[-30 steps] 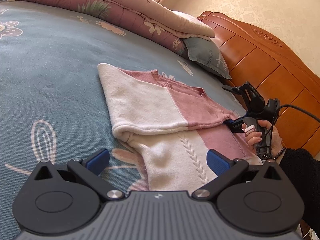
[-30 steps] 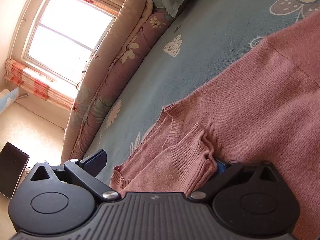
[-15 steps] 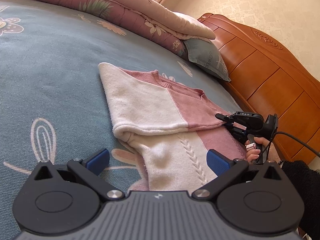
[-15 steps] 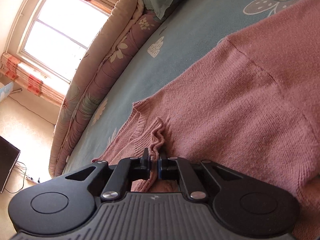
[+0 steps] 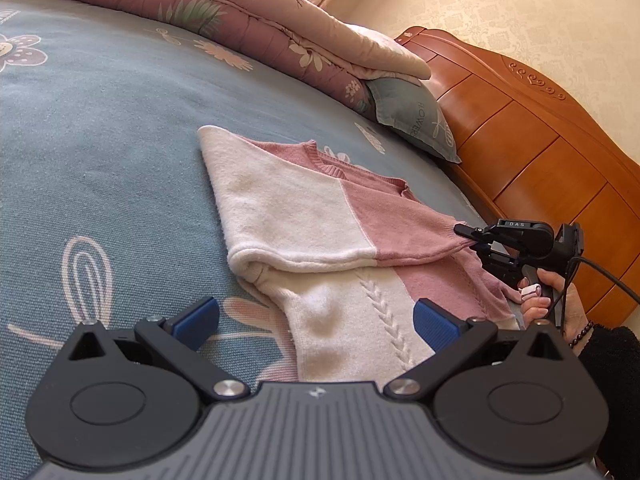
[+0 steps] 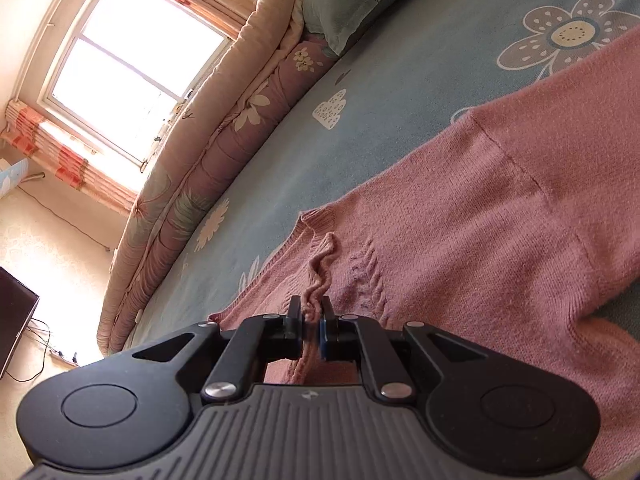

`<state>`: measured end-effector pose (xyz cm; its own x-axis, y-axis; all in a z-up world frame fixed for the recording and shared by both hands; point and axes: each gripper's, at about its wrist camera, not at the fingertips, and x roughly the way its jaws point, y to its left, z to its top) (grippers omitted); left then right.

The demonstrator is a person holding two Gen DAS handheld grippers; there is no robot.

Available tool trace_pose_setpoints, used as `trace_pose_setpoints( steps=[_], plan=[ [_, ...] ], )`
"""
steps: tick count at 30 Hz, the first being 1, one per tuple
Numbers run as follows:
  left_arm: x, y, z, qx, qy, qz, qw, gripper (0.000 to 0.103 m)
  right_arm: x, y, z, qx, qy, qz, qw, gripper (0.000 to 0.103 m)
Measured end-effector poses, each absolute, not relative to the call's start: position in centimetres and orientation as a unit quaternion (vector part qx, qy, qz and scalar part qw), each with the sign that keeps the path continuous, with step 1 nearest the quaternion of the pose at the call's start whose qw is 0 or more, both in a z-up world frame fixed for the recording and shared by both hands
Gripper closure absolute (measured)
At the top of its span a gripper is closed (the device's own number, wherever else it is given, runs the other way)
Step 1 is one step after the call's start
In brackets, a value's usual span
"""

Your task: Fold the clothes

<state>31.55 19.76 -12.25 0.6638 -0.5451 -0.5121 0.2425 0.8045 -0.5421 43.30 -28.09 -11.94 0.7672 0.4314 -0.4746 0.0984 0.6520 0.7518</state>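
Clamped on the pink cuff (image 6: 316, 280), the right gripper (image 6: 310, 330) has just snapped shut from wide and lifts the sleeve at three o'clock of the sweater (image 5: 320, 216) on the bed (image 5: 100, 128). Left gripper (image 5: 316, 318) gapes, empty, at six o'clock. Sleeve fold can begin.

I count one sweater (image 5: 320, 216), pink and white, on one bed sheet (image 5: 100, 128). One rolled quilt (image 5: 240, 12), one pillow (image 5: 416, 120), one wooden headboard (image 5: 540, 152). My two grippers: left gripper (image 5: 316, 316), right gripper (image 6: 309, 326). One window (image 6: 132, 56), two curtains showing, one dark screen (image 6: 16, 316) at floor level. One hand (image 5: 556, 304) visible.
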Motion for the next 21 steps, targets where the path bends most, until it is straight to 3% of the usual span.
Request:
trace_pose_setpoints(
  steps=[9, 11, 13, 18, 21],
  plan=[
    [31.7, 19.7, -12.2, -0.213, 0.346, -0.220, 0.887, 0.001, 43.0, -28.0, -11.8, 0.339, 0.356, 0.031, 0.870, 0.088],
    [31.5, 19.5, -11.9, -0.202, 0.343, -0.214, 0.892, 0.001, 42.3, -27.7, -10.8, 0.306, 0.342, 0.009, 0.889, 0.076],
    [31.4, 19.4, -11.6, -0.192, 0.338, -0.213, 0.896, 0.001, 42.0, -26.8, -9.5, 0.268, 0.330, 0.012, 0.905, 0.055],
    [30.4, 18.8, -10.4, -0.175, 0.302, -0.240, 0.906, 0.001, 42.9, -21.8, -7.4, 0.144, 0.340, 0.056, 0.928, 0.029],
    [30.1, 18.1, -10.2, -0.165, 0.297, -0.263, 0.903, 0.001, 43.6, -19.8, -8.3, 0.122, 0.362, 0.081, 0.921, 0.021]
  ],
)
